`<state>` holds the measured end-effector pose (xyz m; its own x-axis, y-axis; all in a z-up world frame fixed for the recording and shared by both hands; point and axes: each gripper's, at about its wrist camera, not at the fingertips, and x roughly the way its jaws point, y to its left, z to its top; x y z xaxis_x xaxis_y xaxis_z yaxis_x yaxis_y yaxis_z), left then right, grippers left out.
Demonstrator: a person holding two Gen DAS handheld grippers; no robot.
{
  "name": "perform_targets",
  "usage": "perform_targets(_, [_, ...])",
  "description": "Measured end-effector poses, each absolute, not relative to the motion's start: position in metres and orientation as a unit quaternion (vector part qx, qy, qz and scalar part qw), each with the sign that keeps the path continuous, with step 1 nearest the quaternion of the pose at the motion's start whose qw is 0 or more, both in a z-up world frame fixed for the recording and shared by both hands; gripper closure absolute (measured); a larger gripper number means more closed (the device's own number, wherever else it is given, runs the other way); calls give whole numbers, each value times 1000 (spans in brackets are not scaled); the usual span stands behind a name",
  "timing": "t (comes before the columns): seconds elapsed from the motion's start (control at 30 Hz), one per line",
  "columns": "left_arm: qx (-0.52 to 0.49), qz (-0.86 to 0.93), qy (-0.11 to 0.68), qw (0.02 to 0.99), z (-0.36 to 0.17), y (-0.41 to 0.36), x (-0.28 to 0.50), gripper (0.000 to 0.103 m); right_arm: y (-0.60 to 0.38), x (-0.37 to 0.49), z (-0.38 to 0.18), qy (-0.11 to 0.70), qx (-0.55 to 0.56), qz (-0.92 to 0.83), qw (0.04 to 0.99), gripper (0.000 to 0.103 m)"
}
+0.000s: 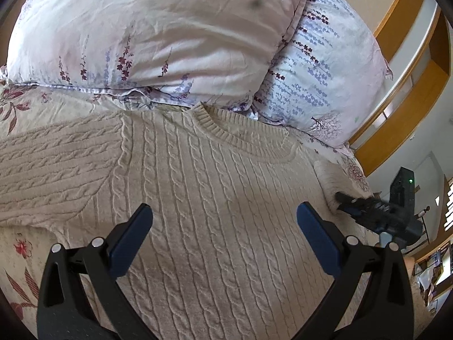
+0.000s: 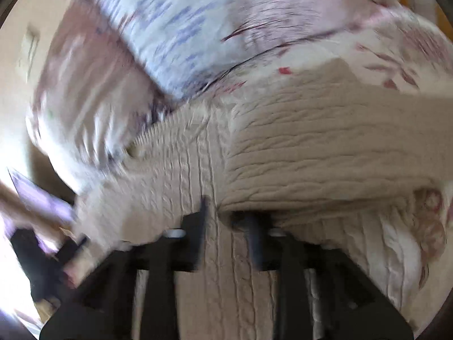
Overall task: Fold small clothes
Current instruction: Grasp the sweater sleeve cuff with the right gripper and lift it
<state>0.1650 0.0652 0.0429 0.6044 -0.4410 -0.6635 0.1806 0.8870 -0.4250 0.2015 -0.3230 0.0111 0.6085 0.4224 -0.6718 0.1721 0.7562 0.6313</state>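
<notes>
Cream sweater (image 1: pixel 215 187) lies flat on the bed (image 1: pixel 19 255), barely folded. Left gripper (image 1: pixel 223 215) hovers, jaws wide and empty; right gripper (image 2: pixel 226 218), blurred, looks part-open with nothing held. Both sleeves remain.

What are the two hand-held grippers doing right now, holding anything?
Left hand-held gripper: open wide above the cream sweater, holding nothing.
Right hand-held gripper: partly open over the sweater; the view is blurred, but nothing shows between its fingers.
</notes>
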Motion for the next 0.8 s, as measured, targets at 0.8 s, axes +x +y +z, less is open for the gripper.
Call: perform_targets(0.8, [-315, -200, 420, 827, 23, 121, 178, 4, -146, 230, 80, 386, 25, 140, 911, 92])
